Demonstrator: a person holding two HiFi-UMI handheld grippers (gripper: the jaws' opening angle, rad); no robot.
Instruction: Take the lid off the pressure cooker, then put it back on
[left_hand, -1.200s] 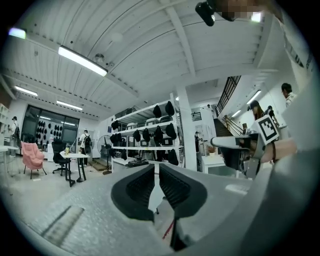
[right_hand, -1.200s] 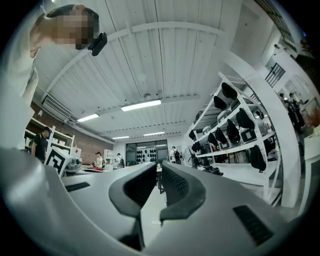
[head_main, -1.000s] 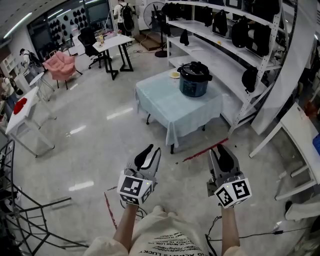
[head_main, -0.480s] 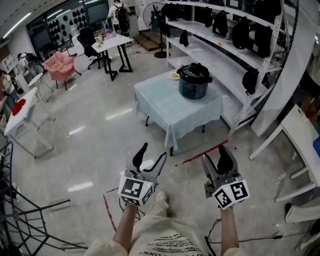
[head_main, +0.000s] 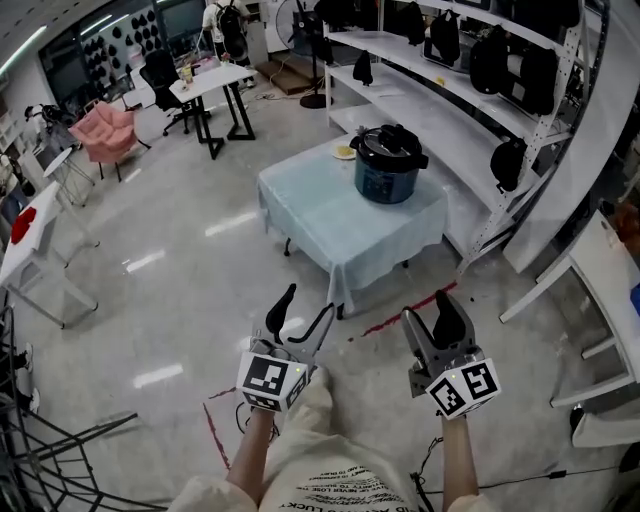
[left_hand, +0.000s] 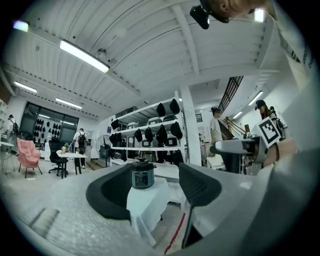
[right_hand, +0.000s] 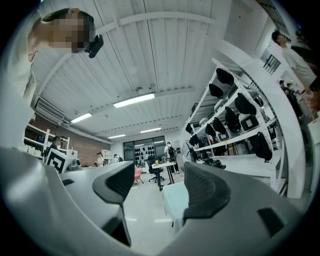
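pressure cooker (head_main: 388, 165) | dark, upright | lid (head_main: 389, 145) on | on table

Place: I am in a big work room, like a lab or a test hall, not a home.
Floor (head_main: 180, 290): grey, shiny and wide, with lots of bare space.
Shelves (head_main: 440, 112): long white metal shelves run down one side, and black bags (head_main: 490, 60) sit and hang on them.
Lights (left_hand: 84, 56): long tube lights on a high white roof.
Desks: I see a white desk (head_main: 205, 80) with black legs, a black office chair (head_main: 160, 70) and a pink armchair (head_main: 100, 130).
Middle: one small table (head_main: 320, 225) with a light blue cloth stands alone, with a pressure cooker (head_main: 388, 165) on it.
People: a person with a backpack (head_main: 222, 20) stands far off by the desk.
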